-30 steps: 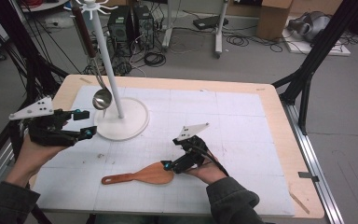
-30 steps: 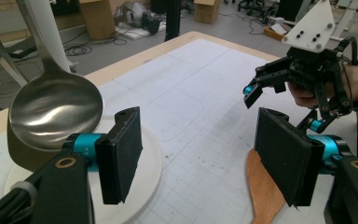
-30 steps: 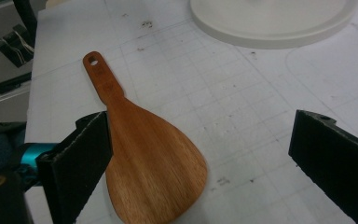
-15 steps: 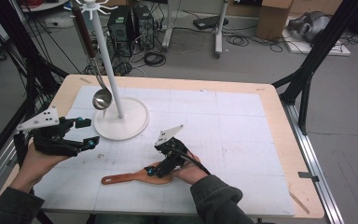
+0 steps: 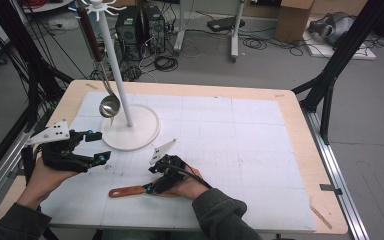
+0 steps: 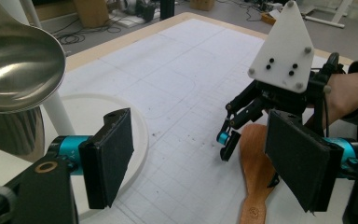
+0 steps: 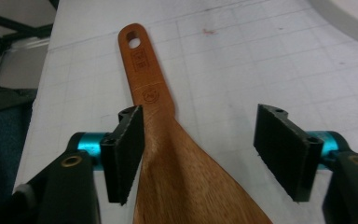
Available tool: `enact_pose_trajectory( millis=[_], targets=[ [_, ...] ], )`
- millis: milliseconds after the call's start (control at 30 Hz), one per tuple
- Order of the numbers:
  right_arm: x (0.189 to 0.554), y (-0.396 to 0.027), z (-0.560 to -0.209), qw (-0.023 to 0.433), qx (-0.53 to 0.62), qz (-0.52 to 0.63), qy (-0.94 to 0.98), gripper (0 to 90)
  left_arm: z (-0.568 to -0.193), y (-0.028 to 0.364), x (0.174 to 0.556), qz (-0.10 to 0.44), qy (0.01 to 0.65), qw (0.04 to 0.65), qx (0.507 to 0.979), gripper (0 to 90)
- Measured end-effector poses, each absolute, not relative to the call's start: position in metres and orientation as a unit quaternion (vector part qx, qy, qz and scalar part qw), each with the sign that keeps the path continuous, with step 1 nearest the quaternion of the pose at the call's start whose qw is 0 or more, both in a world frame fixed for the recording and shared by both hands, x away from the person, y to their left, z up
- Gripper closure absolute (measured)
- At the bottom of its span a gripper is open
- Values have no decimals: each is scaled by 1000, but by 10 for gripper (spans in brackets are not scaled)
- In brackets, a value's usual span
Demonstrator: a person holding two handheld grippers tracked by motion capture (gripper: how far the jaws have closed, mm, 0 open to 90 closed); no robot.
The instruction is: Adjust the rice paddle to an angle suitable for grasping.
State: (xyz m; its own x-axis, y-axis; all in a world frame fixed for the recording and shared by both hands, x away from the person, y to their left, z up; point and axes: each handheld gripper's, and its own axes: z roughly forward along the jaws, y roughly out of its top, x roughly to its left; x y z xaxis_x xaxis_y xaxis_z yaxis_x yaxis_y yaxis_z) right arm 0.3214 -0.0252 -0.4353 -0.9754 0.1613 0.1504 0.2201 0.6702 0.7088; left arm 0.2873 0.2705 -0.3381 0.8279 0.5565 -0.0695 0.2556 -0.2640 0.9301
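High view: broad blade of the flat wooden spatula point(image 5: 130, 191) hidden under the right gripper point(image 5: 152, 189) and hand; only the handle shows. Right gripper view: blade cut off by the bottom edge; handle stamps too small to read. Left gripper view: shiny steel ladle bowl point(image 6: 18, 65) cut off at the top left, white stand's round base point(image 6: 135, 135) partly hidden behind the near jaw.

A white stand point(image 5: 130, 131) rises from its round base on the gridded white mat point(image 5: 240, 145), toward the mat's far left corner. A steel ladle point(image 5: 109, 106) hangs from the stand's top, its bowl just left of the pole. Beyond the stand, on the floor, lie black cables point(image 5: 165, 62) and a cardboard box point(image 5: 292, 20).
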Motion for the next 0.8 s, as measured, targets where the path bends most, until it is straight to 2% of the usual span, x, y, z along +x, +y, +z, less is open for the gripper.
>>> enact_pose_trajectory(
  millis=[333,433,800],
  targets=[
    [316,-13,-440,30,-75,-374,-924,456,-340,270,288,132,259,548,784,242],
    [316,-14,-439,26,-77,-374,-924,595,-340,269,288,132,258,549,784,242],
    [315,-16,-435,25,-77,-361,-929,659,-340,270,288,132,257,551,783,243]
  ],
)
